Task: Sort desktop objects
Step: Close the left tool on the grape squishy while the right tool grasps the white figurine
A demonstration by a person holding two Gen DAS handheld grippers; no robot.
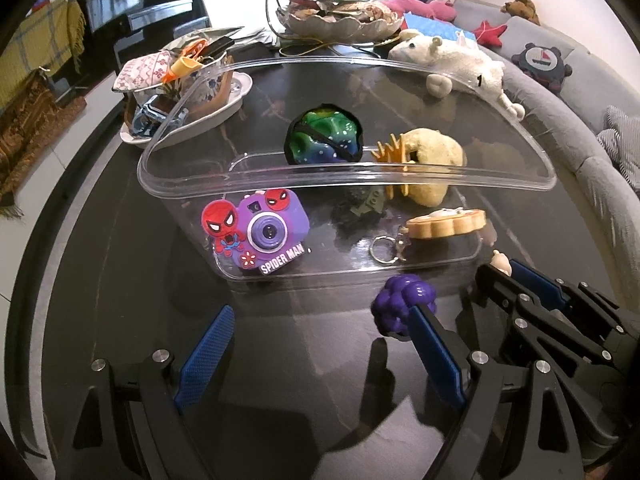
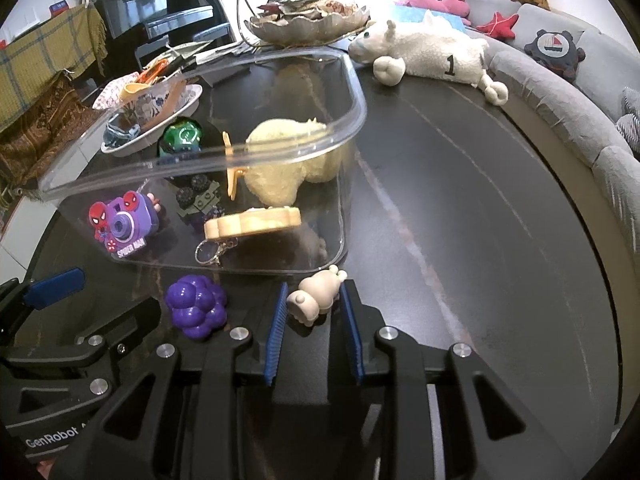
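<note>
A clear plastic bin (image 1: 248,178) stands on the dark round table (image 2: 460,240). It holds a purple Spider-Man camera toy (image 1: 260,232), a green-blue ball (image 1: 324,138), a yellow plush (image 1: 436,160), a cookie keychain (image 1: 444,222) and a dark toy car (image 2: 198,196). In front of the bin lies a purple grape toy (image 1: 404,304), just beyond my left gripper's right fingertip. My left gripper (image 1: 320,312) is open and holds nothing. My right gripper (image 2: 314,286) is shut on a small beige figurine (image 2: 312,302) low over the table by the bin's near right corner.
A white plush sheep (image 2: 432,60) lies at the table's far edge by a grey sofa (image 2: 580,120). At the back stands a shell-shaped bowl (image 2: 308,26). A white dish of clutter (image 1: 208,120) sits left of the bin. Bare tabletop stretches to the right.
</note>
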